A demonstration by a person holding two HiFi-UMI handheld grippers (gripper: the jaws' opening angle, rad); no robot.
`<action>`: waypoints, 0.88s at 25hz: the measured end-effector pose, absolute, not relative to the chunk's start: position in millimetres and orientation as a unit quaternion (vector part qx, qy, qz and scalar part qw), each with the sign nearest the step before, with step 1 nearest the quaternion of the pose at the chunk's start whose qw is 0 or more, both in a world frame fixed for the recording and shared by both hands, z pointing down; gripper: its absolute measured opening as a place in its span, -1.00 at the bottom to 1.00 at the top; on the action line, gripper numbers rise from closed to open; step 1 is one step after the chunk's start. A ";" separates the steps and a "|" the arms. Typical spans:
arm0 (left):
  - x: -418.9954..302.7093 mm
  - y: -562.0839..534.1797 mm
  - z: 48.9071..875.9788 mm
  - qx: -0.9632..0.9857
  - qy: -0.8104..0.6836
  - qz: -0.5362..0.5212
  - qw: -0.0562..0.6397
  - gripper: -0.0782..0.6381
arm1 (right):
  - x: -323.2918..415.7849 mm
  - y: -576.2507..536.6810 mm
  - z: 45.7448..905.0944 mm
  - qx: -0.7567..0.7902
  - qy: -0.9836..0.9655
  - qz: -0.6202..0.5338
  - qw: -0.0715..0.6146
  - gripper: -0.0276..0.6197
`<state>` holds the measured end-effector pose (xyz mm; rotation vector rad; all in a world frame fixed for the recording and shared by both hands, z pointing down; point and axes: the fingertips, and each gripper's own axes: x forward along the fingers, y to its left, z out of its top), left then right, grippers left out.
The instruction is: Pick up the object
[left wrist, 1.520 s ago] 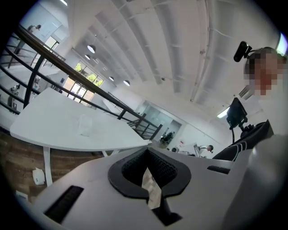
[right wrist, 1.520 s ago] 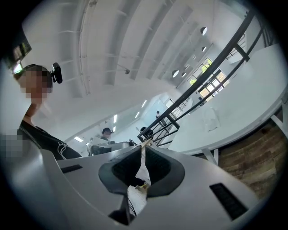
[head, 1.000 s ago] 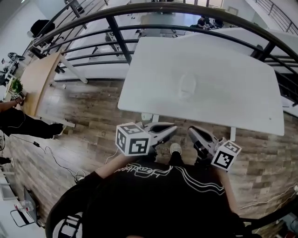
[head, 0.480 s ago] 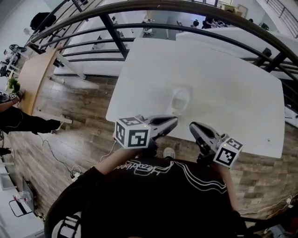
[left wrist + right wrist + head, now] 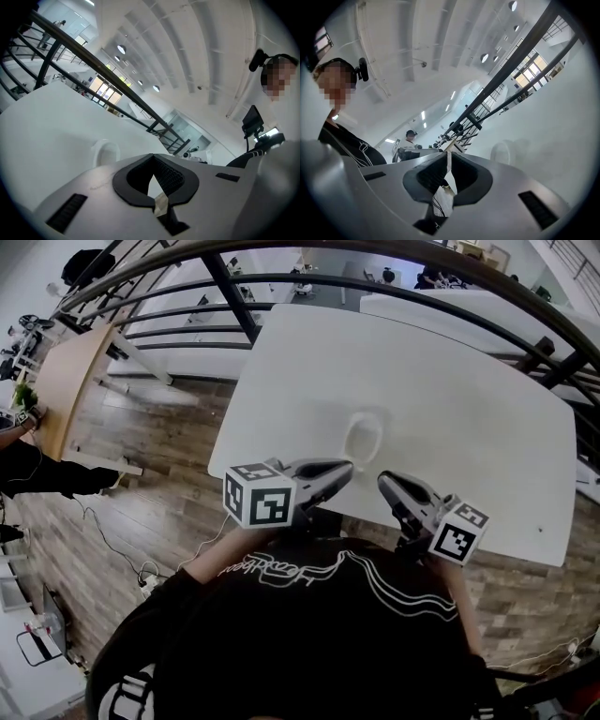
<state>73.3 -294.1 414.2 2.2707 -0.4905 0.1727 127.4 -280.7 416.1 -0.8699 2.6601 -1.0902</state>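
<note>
Left gripper (image 5: 345, 470) and right gripper (image 5: 384, 484) clenched, empty, near a pale object (image 5: 364, 439), perhaps a cup, on the table (image 5: 450, 390).

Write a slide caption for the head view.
Left gripper and right gripper, both shut, poised at the white table's near edge, short of a pale rounded object.

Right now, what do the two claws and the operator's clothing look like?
Left claw and right claw: smooth light-grey shells tapering to a point, with black ribbed pads that are notched inside and a dark slot on each shell side. Each carries a white cube printed with black square markers. The person wears a black top with a white line print.
</note>
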 end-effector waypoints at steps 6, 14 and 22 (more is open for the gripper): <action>65.7 -313.4 419.5 0.895 -0.185 0.071 0.400 -0.76 | 117.3 -297.1 419.1 -0.286 0.884 -0.364 0.064 -0.82; 63.0 -329.4 440.8 0.887 -0.182 0.084 0.416 -0.76 | 117.4 -316.0 447.9 -0.301 0.873 -0.382 0.043 -0.82; 58.7 -353.3 454.4 0.880 -0.181 0.092 0.429 -0.76 | 127.8 -339.5 477.4 -0.327 0.861 -0.390 0.005 -0.79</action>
